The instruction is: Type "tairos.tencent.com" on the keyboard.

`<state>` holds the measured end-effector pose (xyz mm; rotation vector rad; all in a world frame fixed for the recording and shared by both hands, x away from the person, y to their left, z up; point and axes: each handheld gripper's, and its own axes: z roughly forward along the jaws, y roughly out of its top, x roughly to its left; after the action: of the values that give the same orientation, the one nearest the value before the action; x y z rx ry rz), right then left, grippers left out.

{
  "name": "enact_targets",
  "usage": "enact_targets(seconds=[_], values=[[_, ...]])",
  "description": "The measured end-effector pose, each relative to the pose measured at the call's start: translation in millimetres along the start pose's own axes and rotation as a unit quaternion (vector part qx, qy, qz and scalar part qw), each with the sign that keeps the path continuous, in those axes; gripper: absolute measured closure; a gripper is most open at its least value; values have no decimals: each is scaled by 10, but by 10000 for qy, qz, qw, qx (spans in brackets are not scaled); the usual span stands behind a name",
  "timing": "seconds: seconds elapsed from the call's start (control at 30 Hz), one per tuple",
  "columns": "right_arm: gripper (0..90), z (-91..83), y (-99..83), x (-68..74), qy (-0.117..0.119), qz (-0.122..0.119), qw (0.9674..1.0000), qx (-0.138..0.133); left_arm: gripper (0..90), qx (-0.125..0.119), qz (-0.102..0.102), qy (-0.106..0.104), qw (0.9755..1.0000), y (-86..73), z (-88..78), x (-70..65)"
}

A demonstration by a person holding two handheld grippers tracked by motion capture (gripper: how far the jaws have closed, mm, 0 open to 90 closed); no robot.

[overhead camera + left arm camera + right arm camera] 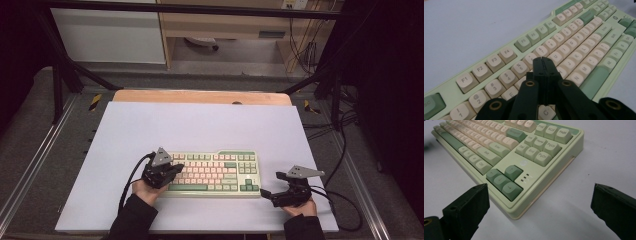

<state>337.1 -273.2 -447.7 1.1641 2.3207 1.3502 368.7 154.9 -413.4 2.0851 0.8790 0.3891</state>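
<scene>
Over the keys: my left gripper point(543, 65) hangs above the letter rows of the keyboard point(215, 172), jaws pressed flat together into one blunt tip, nothing between them.
Off the right end: my right gripper point(539, 202) sits low on the table point(200, 125) just beside the keyboard's corner by the arrow keys point(503, 179), jaws wide apart, gripping nothing.
Keyboard's place: flat on the white table, near my edge, roughly midway across, long side toward me; cream and green caps.
Step in hand: I judge that I am poking keys with the closed left tip while the right waits at the corner, perhaps to steady the case.
Next move calls for: a short straight drop onto a single cap; the tip looks about one key wide, so it must land centred or it will catch a neighbour.
Exact key under the tip: I cannot tell, my own jaws hide it.
Edges: the near table edge lies close behind my hands; the keyboard's right end stands just beside my right jaws.
Open room: bare white surface beyond the keyboard and on both sides, plenty to slide or lift away.
</scene>
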Motion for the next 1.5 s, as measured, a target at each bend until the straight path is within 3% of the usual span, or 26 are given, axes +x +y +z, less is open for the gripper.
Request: enact_targets(seconds=[0.53,1.03,1.5], values=[[26,4,-2,-1,-3,-18,10000,1,900,49,-8,140,9999,-134,-237,139],[28,8,-4,2,16,-21,10000,18,900,170,-213,251,9993,-351,-294,302],[29,2,-1,1,-1,-25,10000,22,900,185,-262,227,9992,-422,-264,329]])
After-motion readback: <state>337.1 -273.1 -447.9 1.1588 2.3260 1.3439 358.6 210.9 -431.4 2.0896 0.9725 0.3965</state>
